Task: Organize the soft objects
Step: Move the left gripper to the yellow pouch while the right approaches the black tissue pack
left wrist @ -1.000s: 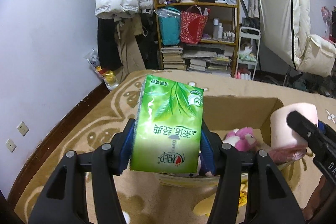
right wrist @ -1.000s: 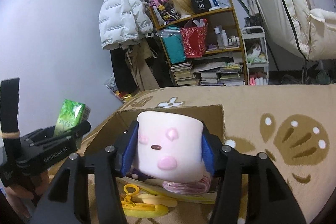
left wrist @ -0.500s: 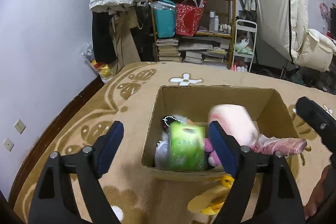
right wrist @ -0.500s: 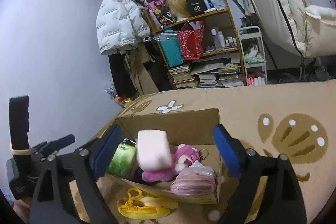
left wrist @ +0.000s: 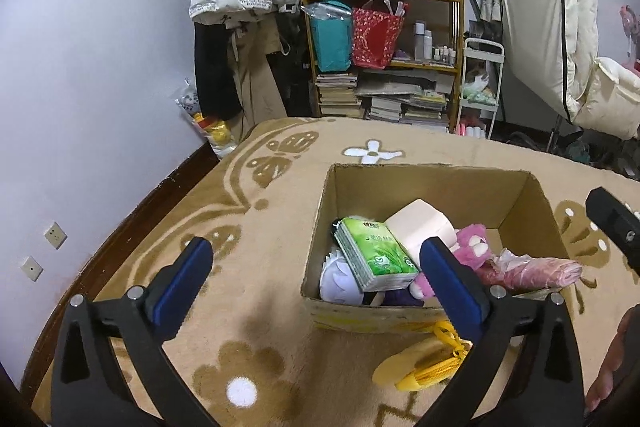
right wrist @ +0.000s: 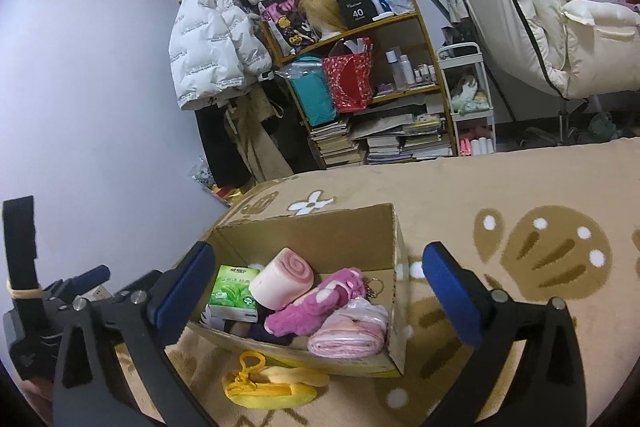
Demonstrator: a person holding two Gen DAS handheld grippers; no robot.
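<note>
My left hand-held gripper and right hand-held gripper are both opening, nothing between their jaws. Nearest, on the carpet against the cardboard box, lies the yellow plush pouch: probably light and squashy, best pinched across its middle. Beyond, inside the box, the green tissue pack leans on the pink roll.

left claw opening, right claw opening

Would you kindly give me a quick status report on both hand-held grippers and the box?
Left hand-held gripper and right hand-held gripper opening, nothing between them. Green tissue pack and pink roll plush inside brown cardboard box. Yellow plush keychain outside.
</note>
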